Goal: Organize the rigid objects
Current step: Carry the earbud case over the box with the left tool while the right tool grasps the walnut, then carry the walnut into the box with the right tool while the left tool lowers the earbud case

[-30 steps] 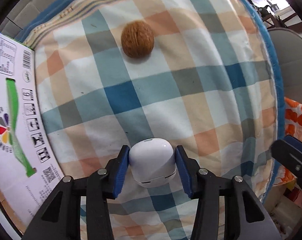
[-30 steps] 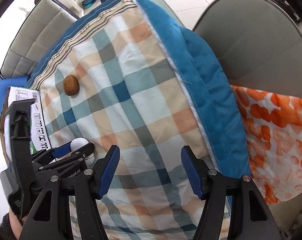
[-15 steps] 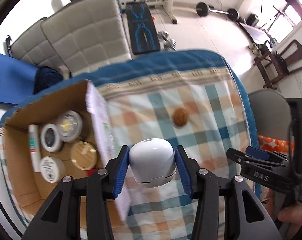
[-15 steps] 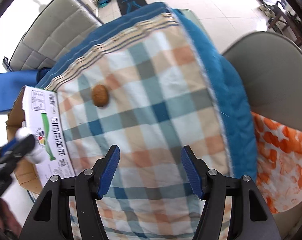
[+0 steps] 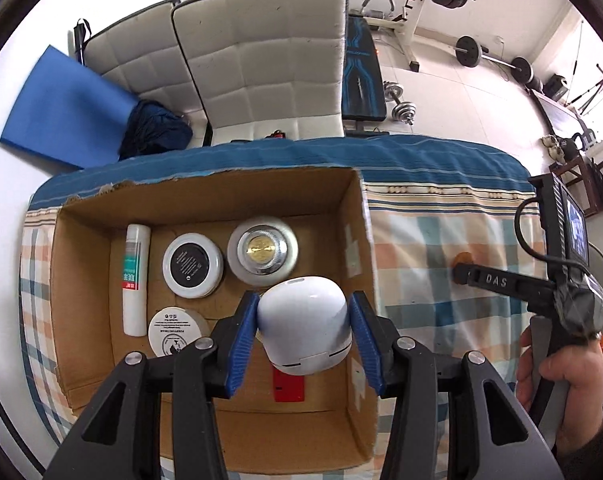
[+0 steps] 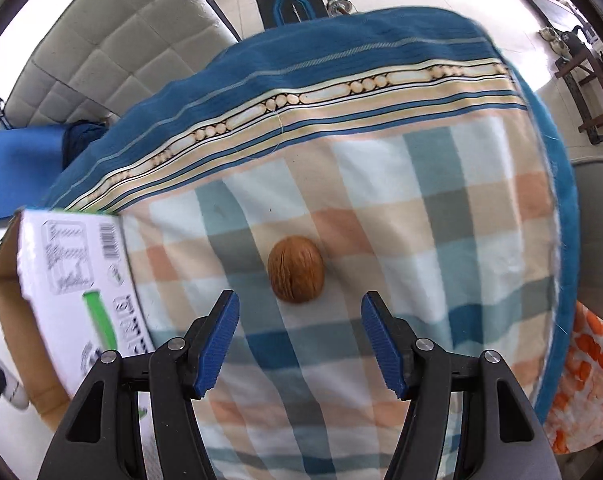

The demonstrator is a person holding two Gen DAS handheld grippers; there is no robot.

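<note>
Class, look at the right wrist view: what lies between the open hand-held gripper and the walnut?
Nothing but bare checked cloth. The right hand-held gripper stands just short of the walnut, as the right wrist view shows.

Both wrist views look steeply down, sharing the checked cloth [image 6: 381,208].

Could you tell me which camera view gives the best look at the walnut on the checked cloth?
The right wrist view: the walnut lies whole and sharp on the checked cloth, just ahead of the open right tongs. In the left wrist view only a small brown sliver shows, mostly hidden behind the right tongs' black finger.
</note>
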